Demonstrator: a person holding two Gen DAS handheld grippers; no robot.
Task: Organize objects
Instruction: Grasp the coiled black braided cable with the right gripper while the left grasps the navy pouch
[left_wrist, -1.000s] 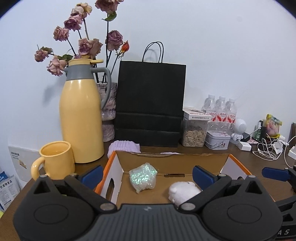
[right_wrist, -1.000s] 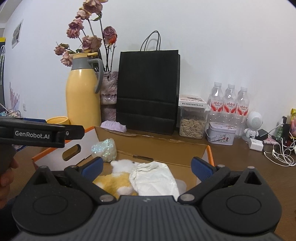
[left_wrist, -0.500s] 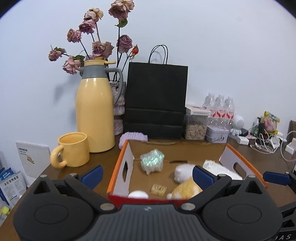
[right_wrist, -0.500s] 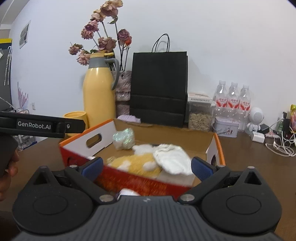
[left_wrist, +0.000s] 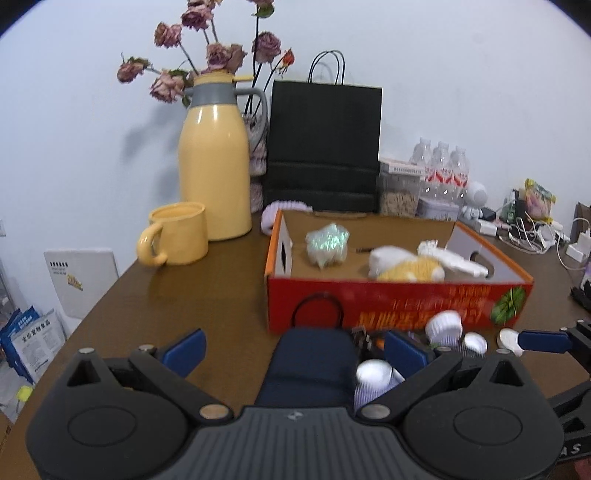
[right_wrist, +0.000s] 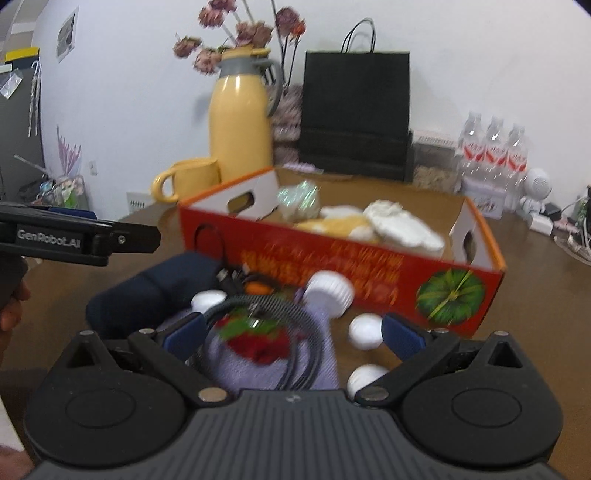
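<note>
You are holding left gripper (left_wrist: 293, 349) spread wide, gripping nothing, over navy pouch (left_wrist: 310, 365) lying on bench (left_wrist: 207, 284). Your right gripper (right_wrist: 291, 334) is hanging equally spread, empty, above lavender cloth (right_wrist: 273, 362) carrying coiled cable (right_wrist: 295, 332) and red item, blurred. White caps (right_wrist: 365, 330) are lying scattered just beside red cardboard box (left_wrist: 399, 302). Box is sitting behind clutter, holding iridescent wrapped bundle (left_wrist: 327, 243), yellow-and-white plush (left_wrist: 410, 267), white cloth (right_wrist: 402, 225). Yellow mug (left_wrist: 177, 234) and yellow thermos (left_wrist: 214, 158) are standing beyond box, to its left.
</note>
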